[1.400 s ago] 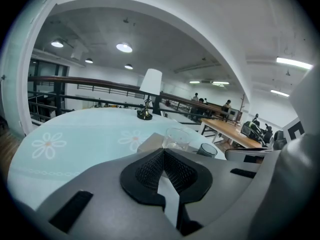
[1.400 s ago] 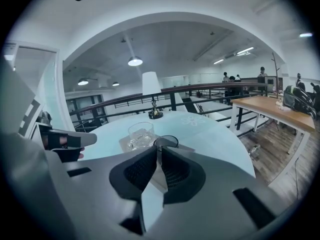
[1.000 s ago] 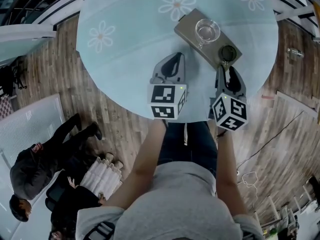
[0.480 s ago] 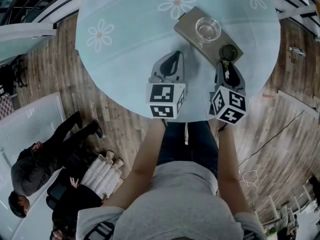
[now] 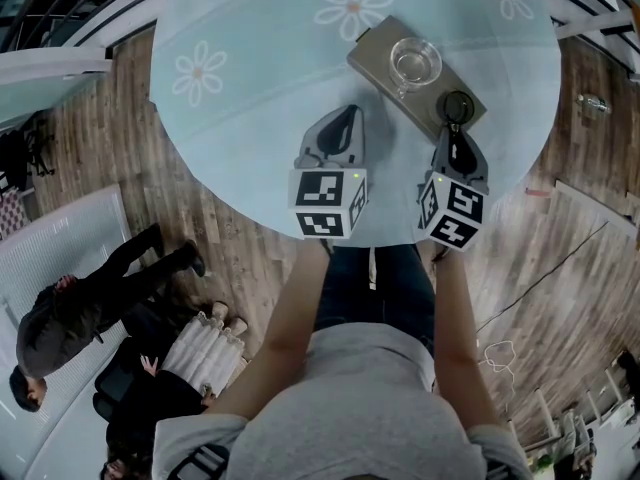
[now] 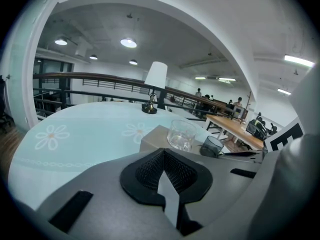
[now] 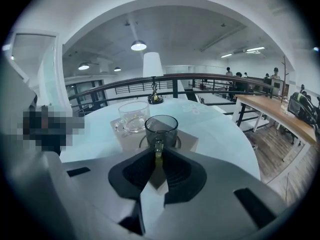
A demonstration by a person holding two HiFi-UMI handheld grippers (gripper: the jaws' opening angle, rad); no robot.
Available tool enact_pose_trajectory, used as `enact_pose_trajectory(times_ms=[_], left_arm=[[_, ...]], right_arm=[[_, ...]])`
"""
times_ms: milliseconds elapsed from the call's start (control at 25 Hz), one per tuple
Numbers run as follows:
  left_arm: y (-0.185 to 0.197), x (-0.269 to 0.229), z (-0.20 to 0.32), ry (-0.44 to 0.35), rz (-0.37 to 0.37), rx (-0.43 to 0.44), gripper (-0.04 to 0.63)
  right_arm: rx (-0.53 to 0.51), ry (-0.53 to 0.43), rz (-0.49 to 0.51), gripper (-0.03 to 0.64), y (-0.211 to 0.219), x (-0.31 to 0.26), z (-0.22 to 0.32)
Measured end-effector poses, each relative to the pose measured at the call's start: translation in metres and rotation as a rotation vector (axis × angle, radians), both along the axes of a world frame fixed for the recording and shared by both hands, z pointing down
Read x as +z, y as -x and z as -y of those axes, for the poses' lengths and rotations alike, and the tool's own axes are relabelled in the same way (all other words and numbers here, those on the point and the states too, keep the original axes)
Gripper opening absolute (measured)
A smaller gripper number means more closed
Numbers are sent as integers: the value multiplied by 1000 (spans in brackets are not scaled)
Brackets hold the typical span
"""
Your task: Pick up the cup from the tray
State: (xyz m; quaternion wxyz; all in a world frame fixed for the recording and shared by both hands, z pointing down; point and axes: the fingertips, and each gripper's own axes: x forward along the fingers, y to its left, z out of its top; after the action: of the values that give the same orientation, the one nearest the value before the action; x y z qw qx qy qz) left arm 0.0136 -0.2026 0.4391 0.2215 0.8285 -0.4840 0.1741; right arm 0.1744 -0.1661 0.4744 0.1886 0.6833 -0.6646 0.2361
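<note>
**Handle pinched, cup not yet off the tray**

Left of centre in the head view, the left gripper (image 6: 163, 154) is held over the pale blue, flower-printed tablecloth (image 5: 250, 78). Its jaws are pressed together on nothing (it seems to have no part in this step).

To its right, in the upper middle of the frame, the grey-brown tray (image 5: 376, 48) lies askew on the cloth. A clear glass (image 5: 415, 60) stands near the middle of the tray. Lower right of it, near the tray's right-hand corner, is the smoked-glass cup (image 5: 457, 104). It is upright, and its handle points down the frame towards the person.

Just below the cup, right of centre, comes the right gripper (image 7: 158, 156). Its jaws have just been closing. Its own view shows the cup's thin handle between them, with the pads drawn in against it on both sides. The cup's base sits on the tray.

By my reading the grasp has only now been made and the lift has not begun. The next move calls for a straight rise with the wrist kept steady. The hold is on a narrow handle and the body of the cup hangs out beyond the pads, so the cup may tip or swivel if the pinch is slack or the start is jerky. The clear glass stands just beside it to the upper left, so the cup should go up before it goes sideways. The tray may also shift if the base drags.
</note>
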Motion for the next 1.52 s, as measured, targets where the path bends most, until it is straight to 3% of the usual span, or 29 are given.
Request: enact_pose_trajectory(times_ms=[320,840,1040,1200,1520], left_arm=[[-3,-5,2,-14,-6,10,8],[12,-20,3,-52,-13,-16,8],[19,-20,-2,-49,-16,-30,8],[22,-18,-8,-41,-15,-33,8],[25,-13,-14,-35,-17,-31,8]], right_arm=[[-15,-39,19,41,-1,-12,0],[-168,-120,93,40,38,-52,-29],[-266,-71,98,41,67,-35,-52],[-278,-8,137,41,80,-11,-64],[-323,44,100,41,90,16,-69]])
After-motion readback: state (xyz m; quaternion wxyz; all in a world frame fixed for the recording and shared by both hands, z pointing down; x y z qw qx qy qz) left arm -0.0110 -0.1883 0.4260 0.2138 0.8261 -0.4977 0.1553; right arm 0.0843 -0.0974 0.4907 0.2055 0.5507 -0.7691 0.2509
